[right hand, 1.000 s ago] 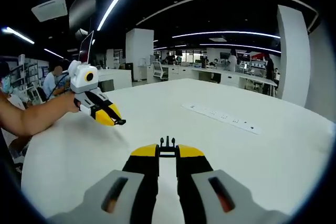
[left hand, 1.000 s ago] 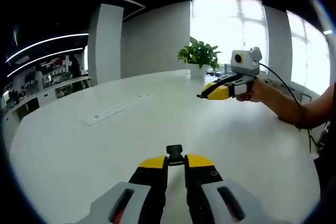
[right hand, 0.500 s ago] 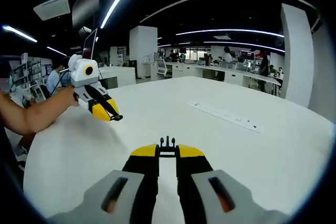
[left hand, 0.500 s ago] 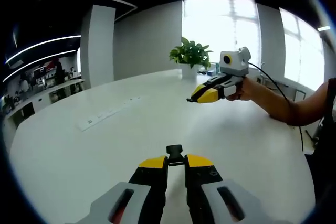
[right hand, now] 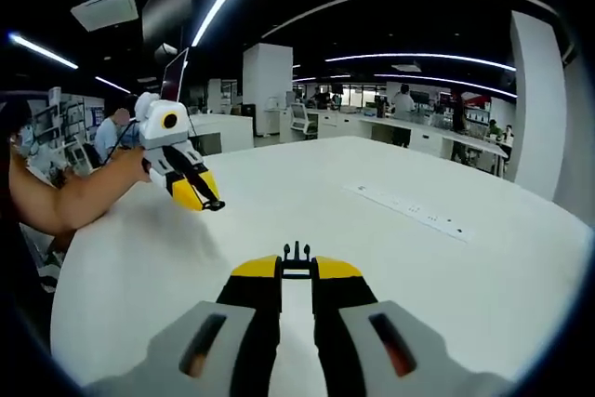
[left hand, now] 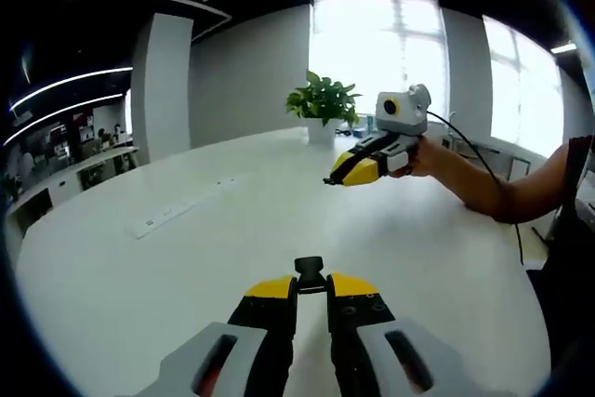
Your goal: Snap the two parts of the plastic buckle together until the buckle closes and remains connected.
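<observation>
Two halves, two claws: each claw carries one half of the black plastic buckle, both lifted clear of the surface and well apart.
Bench (left hand: 186,258): broad, white, smooth and matt, with a rounded edge; it lies below both claws and, by judgement, serves only as backdrop at this stage.
Power strip (right hand: 414,213): long, flat, white bar lying on the bench, well away from the work.
Potted plant (left hand: 323,101): leafy green, in a pale pot at the far edge of the bench, before bright windows.
Left claw (left hand: 311,287): yellow-tipped black jaws on grey housings, clamped on the socket half; in the right gripper view it appears at (right hand: 206,199), held by a hand.
Right claw (right hand: 297,269): same build, clamped on the pronged half; in the left gripper view it appears at (left hand: 335,177), pointing inward toward the other claw.
Socket half (left hand: 310,272): blocky, dark, squarish end standing out past the jaw tips, so the opening is left free to receive its mate.
Pronged half (right hand: 297,255): small, black, with thin tines projecting forward, exposed for insertion.
Stage (judgement): approach; halves not yet aligned, mating not begun.
</observation>
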